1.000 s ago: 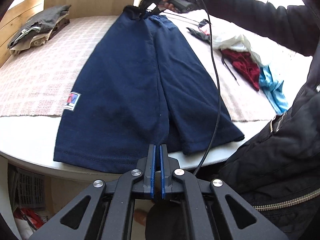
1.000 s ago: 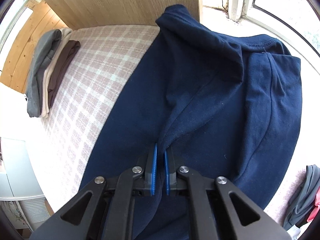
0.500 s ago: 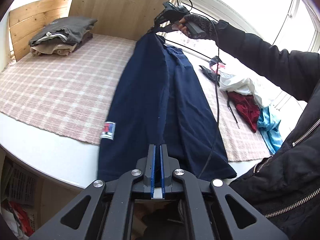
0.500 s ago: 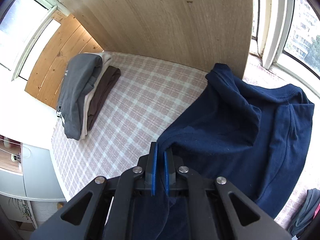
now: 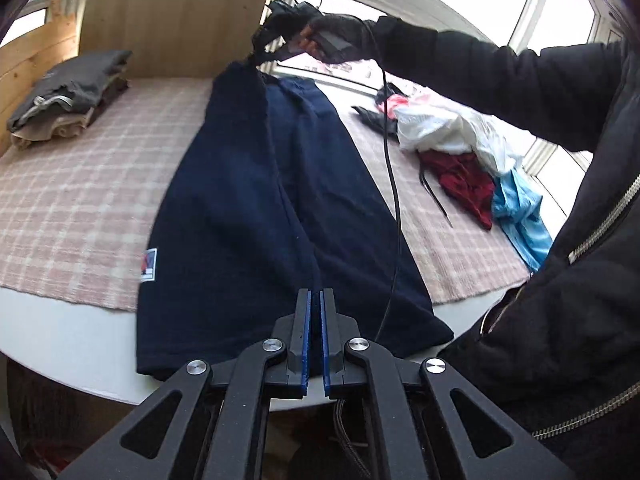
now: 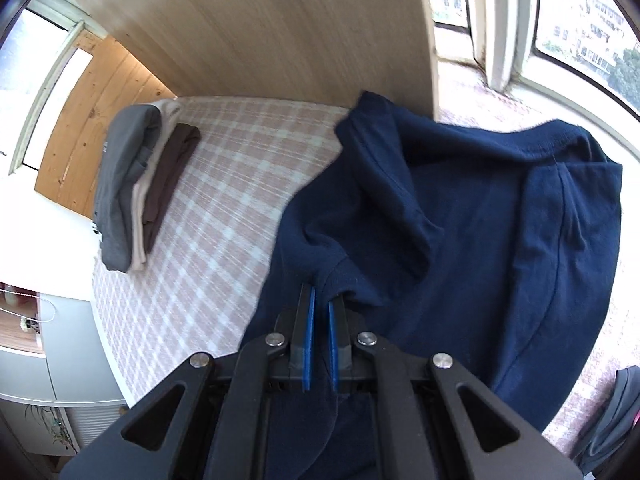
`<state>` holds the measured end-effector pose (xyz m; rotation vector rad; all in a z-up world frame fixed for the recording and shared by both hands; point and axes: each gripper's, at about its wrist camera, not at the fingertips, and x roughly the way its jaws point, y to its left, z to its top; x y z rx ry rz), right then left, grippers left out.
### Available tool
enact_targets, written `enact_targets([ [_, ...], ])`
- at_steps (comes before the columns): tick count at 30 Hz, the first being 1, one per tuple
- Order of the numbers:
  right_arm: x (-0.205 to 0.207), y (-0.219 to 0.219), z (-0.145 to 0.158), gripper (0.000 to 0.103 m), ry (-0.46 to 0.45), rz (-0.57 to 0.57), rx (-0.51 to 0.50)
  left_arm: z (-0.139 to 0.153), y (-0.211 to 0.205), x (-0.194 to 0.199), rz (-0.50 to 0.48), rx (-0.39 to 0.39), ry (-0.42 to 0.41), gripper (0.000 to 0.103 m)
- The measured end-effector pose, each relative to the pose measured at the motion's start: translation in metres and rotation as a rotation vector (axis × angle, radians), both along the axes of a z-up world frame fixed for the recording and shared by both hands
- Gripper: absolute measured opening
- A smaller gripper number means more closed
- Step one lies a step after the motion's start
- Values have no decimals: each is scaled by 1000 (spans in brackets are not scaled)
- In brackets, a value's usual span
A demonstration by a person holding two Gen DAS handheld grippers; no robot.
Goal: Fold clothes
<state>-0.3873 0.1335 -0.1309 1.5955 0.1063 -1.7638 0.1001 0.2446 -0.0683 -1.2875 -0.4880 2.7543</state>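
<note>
both tongs (image 5: 315, 336) (image 6: 320, 334) clamping navy shirt (image 5: 248, 208)

Your table (image 5: 52, 328) is white with a rounded near edge, and a pink checked cloth (image 5: 80, 184) covers most of its top. On that cloth, at the far left by the wooden wall, sits a stack (image 5: 64, 96) of folded clothes, grey on top. The navy garment (image 5: 248, 216) lies down the middle, its hem overhanging the near edge. To the right lies a loose pile (image 5: 460, 148) of white, red and blue clothes.
</note>
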Motion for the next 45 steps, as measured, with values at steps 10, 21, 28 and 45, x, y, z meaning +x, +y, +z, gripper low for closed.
enact_targets([
  [10,-4,4,-27,6,-10,22,40,-18,10,5,-24,107,-67,24],
  [21,4,-5,-30,6,-6,58,53,-38,-93,30,239,19,-218,33],
  [28,2,-2,-30,6,-9,58,33,-49,-80,29,176,-14,-232,3],
  [45,15,-94,-6,40,335,359,267,-39,-77,34,182,-16,-224,3],
])
